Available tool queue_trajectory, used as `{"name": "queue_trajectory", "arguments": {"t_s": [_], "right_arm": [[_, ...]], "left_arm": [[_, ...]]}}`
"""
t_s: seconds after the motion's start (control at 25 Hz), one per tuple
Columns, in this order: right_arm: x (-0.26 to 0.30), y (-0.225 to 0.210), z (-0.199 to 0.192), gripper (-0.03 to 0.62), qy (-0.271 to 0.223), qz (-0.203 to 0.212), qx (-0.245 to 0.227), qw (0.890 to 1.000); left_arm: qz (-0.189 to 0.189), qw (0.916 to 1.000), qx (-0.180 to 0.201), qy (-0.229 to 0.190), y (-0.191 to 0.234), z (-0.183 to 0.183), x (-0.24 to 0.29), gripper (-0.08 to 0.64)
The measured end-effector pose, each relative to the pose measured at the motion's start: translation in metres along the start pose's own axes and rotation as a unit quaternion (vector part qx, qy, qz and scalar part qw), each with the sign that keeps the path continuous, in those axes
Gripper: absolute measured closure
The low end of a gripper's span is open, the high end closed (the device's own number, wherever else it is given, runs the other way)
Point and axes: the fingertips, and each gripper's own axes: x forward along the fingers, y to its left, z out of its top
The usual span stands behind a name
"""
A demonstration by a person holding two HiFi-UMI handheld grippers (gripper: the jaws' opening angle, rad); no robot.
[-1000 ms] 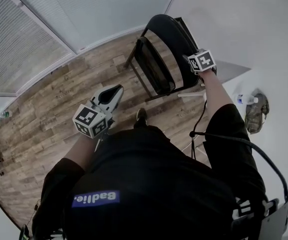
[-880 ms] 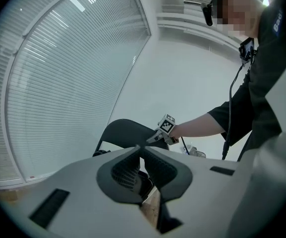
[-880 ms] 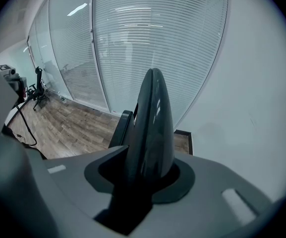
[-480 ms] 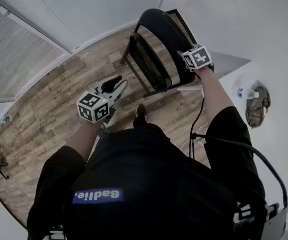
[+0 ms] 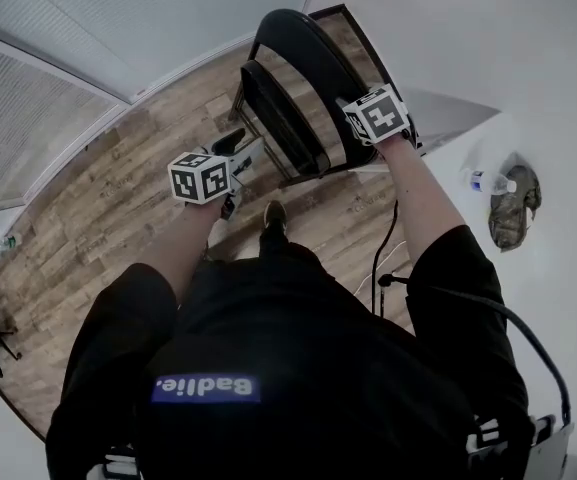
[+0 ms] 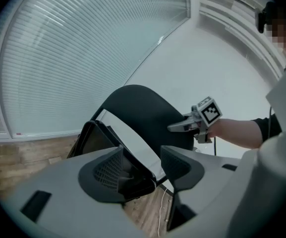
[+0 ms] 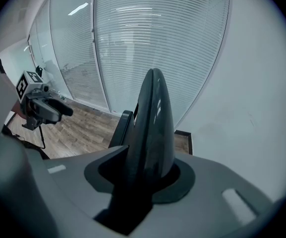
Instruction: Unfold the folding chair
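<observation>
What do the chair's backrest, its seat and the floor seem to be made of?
Backrest: probably hard moulded plastic, dark and semi-glossy, since it carries streaks of reflected light. Seat: a dark, matte panel; plastic or padded, the look leaves it open. Floor: wood or wood-look laminate, with visible planks and grain.
</observation>
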Motion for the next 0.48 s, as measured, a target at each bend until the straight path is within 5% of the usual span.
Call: {"name": "queue_trajectory", "arguments": {"t_s": [0.48], "right_arm": [[0.001,0.006,0.004,0.457,-0.002,-0.002,-0.005,1.000]], "left_arm": [[0.062,0.9852,-0.157,0.032,0.071,-0.049,0.116,0.232]]}}
